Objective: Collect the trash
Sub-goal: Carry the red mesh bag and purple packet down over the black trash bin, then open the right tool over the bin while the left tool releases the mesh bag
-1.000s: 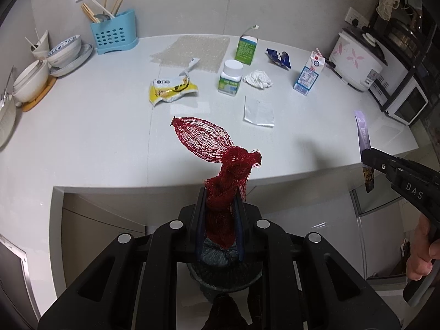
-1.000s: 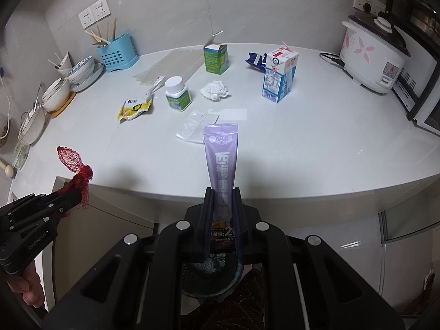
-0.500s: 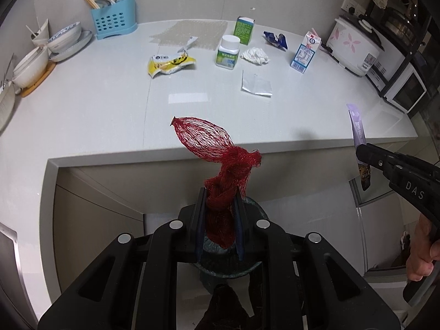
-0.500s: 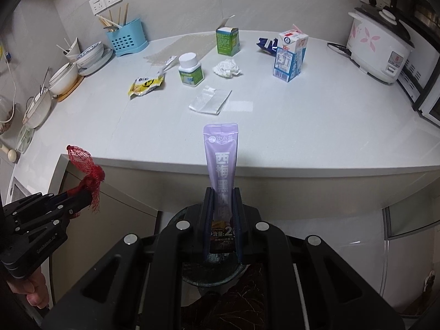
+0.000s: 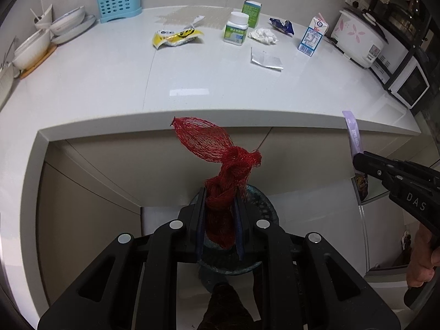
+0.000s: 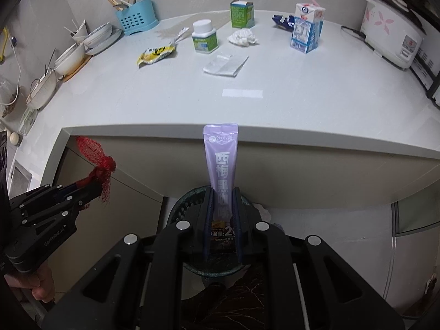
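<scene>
Both tongs are clamped on trash. My left gripper [image 5: 220, 214] pinches a red net [image 5: 220, 165]; its bunched lower end sits between the jaws, and the loose end fans out up and left, in front of the counter [image 5: 110, 82] edge. My right gripper [image 6: 222, 214] is shut on a purple sachet [image 6: 221, 165] that stands upright; its lower, darker printed part is half hidden by the fingers.

Below each gripper I see a dark round bin [image 6: 181, 206] on the floor, but only arcs of its rim show; the gripper bodies cover the rest, and I cannot make out what lies inside. Something pale sits just behind its right rim, too cut off to name.

In the left view the right gripper enters from the right edge, with part of my hand [image 5: 420, 261] under it; the sachet shows there only edge-on. In the right view the left gripper comes in at lower left with the net hanging from its tip.

More trash lies on the counter, well apart from both grippers: a yellow wrapper [image 5: 176, 37], a white bottle [image 5: 235, 29], a green box [image 5: 251, 13], a crumpled tissue [image 5: 262, 35], a blue wrapper [image 5: 282, 24], a milk carton [image 5: 313, 37] and a clear plastic piece [image 5: 265, 60]. A pale mat [image 5: 192, 18] near the back wall is hard to read.
</scene>
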A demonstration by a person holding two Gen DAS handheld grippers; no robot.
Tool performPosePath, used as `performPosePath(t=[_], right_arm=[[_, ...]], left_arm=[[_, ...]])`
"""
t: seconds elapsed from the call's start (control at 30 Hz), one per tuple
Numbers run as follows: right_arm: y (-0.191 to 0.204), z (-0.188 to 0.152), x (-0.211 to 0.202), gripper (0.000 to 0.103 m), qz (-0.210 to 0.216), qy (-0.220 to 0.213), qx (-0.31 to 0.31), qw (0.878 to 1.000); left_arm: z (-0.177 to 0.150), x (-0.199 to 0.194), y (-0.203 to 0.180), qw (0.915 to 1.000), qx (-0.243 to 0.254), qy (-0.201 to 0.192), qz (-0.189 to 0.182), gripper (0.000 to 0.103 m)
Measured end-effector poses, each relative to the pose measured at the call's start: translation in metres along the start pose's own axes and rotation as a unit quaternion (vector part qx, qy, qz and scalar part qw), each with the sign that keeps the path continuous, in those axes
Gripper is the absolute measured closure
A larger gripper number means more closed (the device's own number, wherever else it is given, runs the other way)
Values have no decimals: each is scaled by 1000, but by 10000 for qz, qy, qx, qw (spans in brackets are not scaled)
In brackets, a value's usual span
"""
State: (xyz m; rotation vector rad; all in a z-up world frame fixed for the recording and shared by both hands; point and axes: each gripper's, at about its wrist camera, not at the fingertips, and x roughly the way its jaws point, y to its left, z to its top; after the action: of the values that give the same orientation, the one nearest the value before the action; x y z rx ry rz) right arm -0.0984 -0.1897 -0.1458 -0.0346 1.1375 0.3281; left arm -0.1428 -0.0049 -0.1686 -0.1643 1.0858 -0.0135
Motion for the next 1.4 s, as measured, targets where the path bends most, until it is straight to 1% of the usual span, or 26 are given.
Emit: performPosePath(t=[0.17,0.23,0.47,0.57,0.63,0.8,1.0,1.17,1.27,1.37,1.4], right_arm=[[5,-14,24,90,72,170,-9,9998],[7,-19,35,90,87,232,-36,9997],[15,-38,75,90,122,416,-198,9989],[19,-44,88,90,144,451,-278,9985],[19,-49,99,90,173,525,-281,9981],[20,-56,125,90,179,632,-276,9975],[25,-69,161,90,171,934,-380,9948],[29,-76,185,90,149,1187,-403,9920],[28,-75,194,89,141,1273,-377,9911],[30,-80,196,85,113,1270,-348,9912],[30,-80,197,82,104,1267,-337,9913]], left_arm=[[-15,14,5,10000,11,-69,-5,86],[-22,24,8,10000,-3,-15,31,86],[-41,52,24,9996,-222,162,-32,86],[-48,62,31,9994,-279,184,-18,86],[-53,69,34,9993,-285,247,44,86],[-63,85,43,9985,-411,361,40,86],[-75,95,46,9979,-417,504,25,86],[-77,103,45,9972,-391,635,-6,86],[-75,108,47,9967,-395,708,-25,86],[-77,110,51,9963,-382,764,-23,86],[-77,110,51,9962,-389,778,-22,86]])
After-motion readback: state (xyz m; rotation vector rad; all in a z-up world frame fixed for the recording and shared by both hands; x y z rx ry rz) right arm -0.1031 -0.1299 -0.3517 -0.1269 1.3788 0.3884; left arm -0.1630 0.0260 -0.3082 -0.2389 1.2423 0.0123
